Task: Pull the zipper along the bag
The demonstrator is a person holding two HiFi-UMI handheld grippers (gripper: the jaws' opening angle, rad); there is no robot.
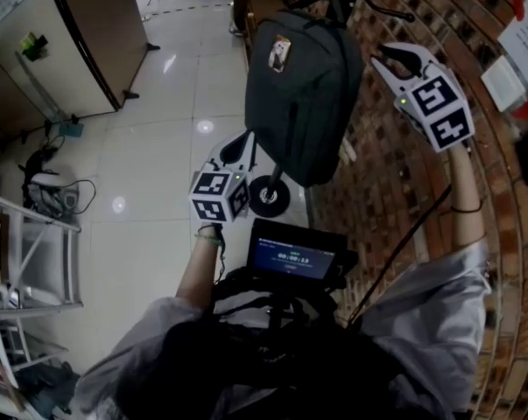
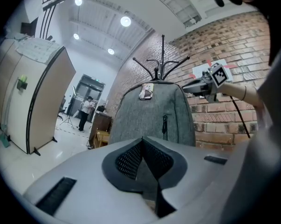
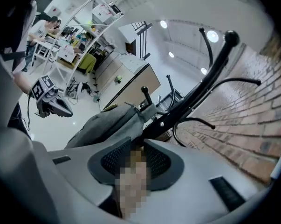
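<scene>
A grey backpack hangs on a black coat stand against the brick wall. A small tag is on its upper front. A black zipper pull hangs on the bag's front. My left gripper sits low beside the bag's bottom left corner, apart from it, and its pads meet at the tips with nothing held. My right gripper hovers at the bag's upper right, near the stand's hooks, not touching the bag. Its pads stand apart; a mosaic patch covers the gap.
The stand's round base is on the glossy floor below the bag. A brick wall runs along the right. Tall cabinets stand at far left, a white rack and cables nearer. A person stands far off.
</scene>
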